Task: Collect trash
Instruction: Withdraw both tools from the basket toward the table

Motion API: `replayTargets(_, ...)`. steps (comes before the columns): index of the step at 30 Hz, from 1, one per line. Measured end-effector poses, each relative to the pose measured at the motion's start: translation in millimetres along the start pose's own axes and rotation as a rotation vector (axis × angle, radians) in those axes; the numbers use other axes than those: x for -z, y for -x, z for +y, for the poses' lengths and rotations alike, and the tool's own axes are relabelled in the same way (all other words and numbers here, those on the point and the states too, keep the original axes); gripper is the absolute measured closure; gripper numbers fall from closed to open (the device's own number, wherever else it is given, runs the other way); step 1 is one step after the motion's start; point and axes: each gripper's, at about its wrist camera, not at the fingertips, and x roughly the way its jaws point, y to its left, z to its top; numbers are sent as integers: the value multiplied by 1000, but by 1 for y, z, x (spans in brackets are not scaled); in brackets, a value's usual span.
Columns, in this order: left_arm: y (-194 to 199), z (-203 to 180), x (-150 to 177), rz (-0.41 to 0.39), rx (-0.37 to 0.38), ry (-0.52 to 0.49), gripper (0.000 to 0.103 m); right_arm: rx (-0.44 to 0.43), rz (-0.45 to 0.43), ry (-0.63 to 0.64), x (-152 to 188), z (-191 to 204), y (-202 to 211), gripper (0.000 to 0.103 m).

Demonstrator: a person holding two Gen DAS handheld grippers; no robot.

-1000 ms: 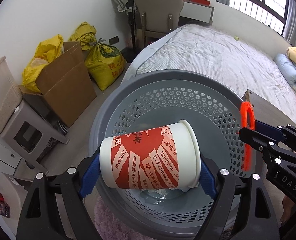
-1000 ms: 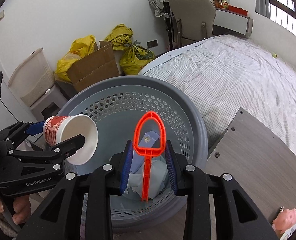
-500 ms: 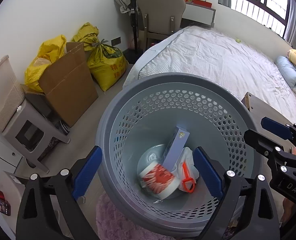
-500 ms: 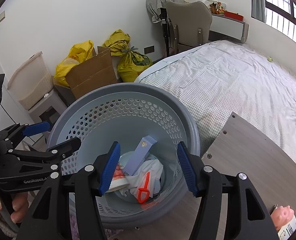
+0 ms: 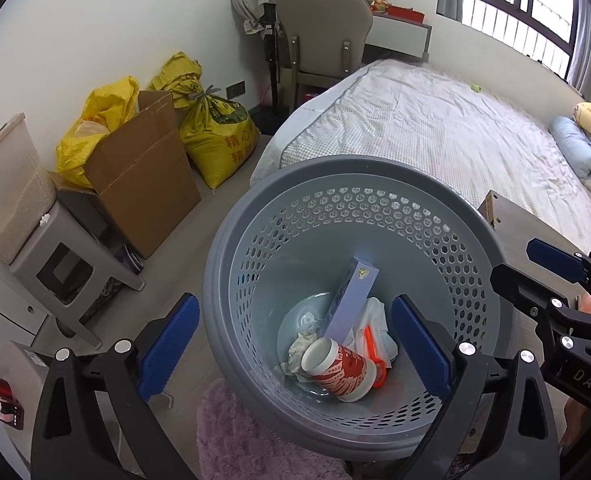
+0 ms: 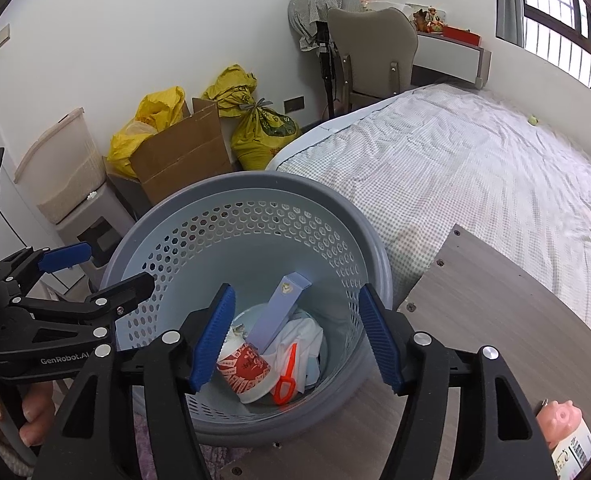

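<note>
Cup (image 5: 337, 372) and orange tool (image 6: 285, 376) down in the bin (image 5: 347, 176), lying on the tissue. Both hand-held grippers, left (image 5: 291, 344) and right (image 6: 295, 340), over the rim, jaws opening, nothing between. Best lifted straight clear before swinging away.

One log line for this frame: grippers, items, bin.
left gripper: opening, empty | right gripper: opening, empty | paper cup: in bin | orange tool: in bin | trash bin: upright
</note>
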Motion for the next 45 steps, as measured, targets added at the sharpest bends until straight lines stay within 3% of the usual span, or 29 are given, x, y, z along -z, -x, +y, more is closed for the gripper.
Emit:
replayTargets(18,24,-8,8,-36,3,-15,8,26,-47,-24,13,-3,36,37)
replayTargets(29,34,-26,19,-41,37,-50,8,69,-52,-69,40,-14,63,36)
replayTargets(37,44,-58,28,-46,80,-114,8,116,-69,-119,66,-32,88,36)
replayTargets(45,50,-114,33,-48,155,-205,8,203,-93,-225,103,-78,125,36)
